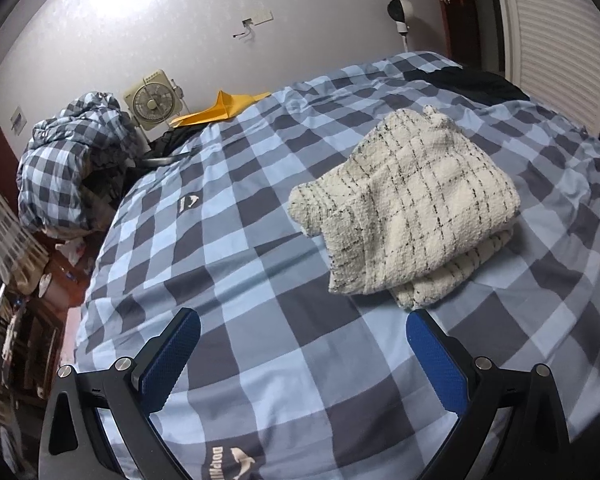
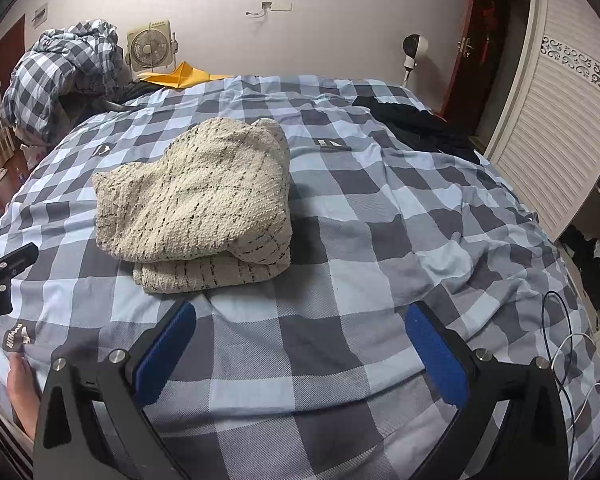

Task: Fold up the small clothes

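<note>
While both tongs are hanging apart from it, the cream knitted garment (image 1: pixel 408 208) (image 2: pixel 196 200) with thin dark check lines is lying folded in a thick bundle near the middle of the bed, on the blue-and-grey checked cover (image 1: pixel 260 280) (image 2: pixel 380 240). Its upper layers are sitting slightly askew over the lower ones, so a ribbed edge is peeking out at the near side. The left tongs (image 1: pixel 302 322) are hovering over the cover just beside the bundle's near corner, spread wide with nothing between the blue pads. The right tongs (image 2: pixel 300 318) are hovering near the bundle's near edge, likewise spread wide and gripping nothing. At the right view's lower left, what may be a bare hand or forearm (image 2: pixel 20 392) is showing; the view there is too cropped to say which. Farther off, dark clothing (image 2: pixel 416 124) is lying near the bed's far right corner, a checked heap (image 2: pixel 64 68) is piling up at the far left, and a small box fan (image 2: pixel 150 50) is standing by the wall.
</note>
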